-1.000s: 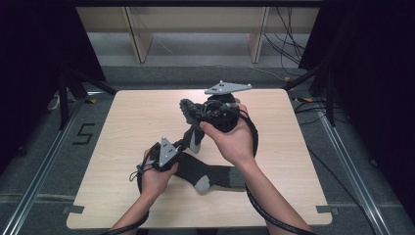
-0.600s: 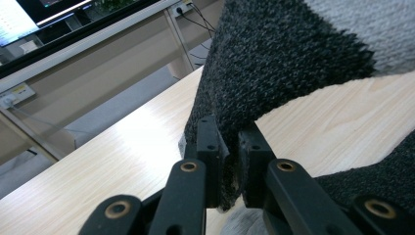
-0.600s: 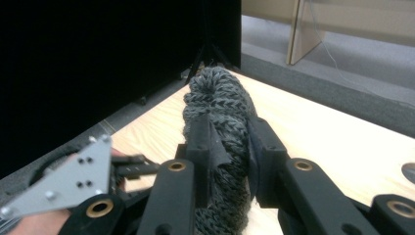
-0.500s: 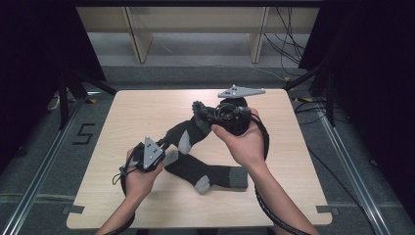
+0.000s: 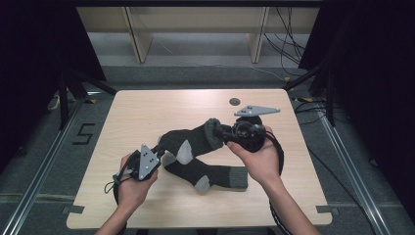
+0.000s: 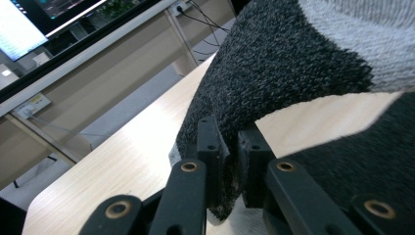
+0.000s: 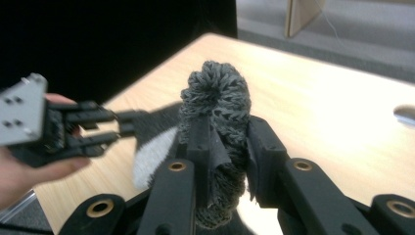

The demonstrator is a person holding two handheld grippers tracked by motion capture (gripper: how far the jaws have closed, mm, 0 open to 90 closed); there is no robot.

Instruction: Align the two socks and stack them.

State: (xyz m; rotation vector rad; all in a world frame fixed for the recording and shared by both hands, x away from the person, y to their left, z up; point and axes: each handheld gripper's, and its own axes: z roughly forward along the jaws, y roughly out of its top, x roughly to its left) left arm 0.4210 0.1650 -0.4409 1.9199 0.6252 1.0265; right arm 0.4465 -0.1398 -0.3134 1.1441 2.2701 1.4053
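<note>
A dark grey sock with light grey patches hangs stretched between both grippers above the wooden table. My left gripper is shut on its toe end, and in the left gripper view the jaws pinch the sock's edge. My right gripper is shut on the bunched cuff, which stands up between the jaws. A second matching sock lies flat on the table under the first. The left gripper appears at the left of the right gripper view, holding the sock's far end.
A small round hole sits in the table near the far right edge. Wooden shelf legs stand behind the table. Cables run over the floor at the back right. A "5" mark is on the floor to the left.
The left hand has moved left, away from the right one. The right hand has come down and to the right with the cuff. The sock is now drawn out between them.
</note>
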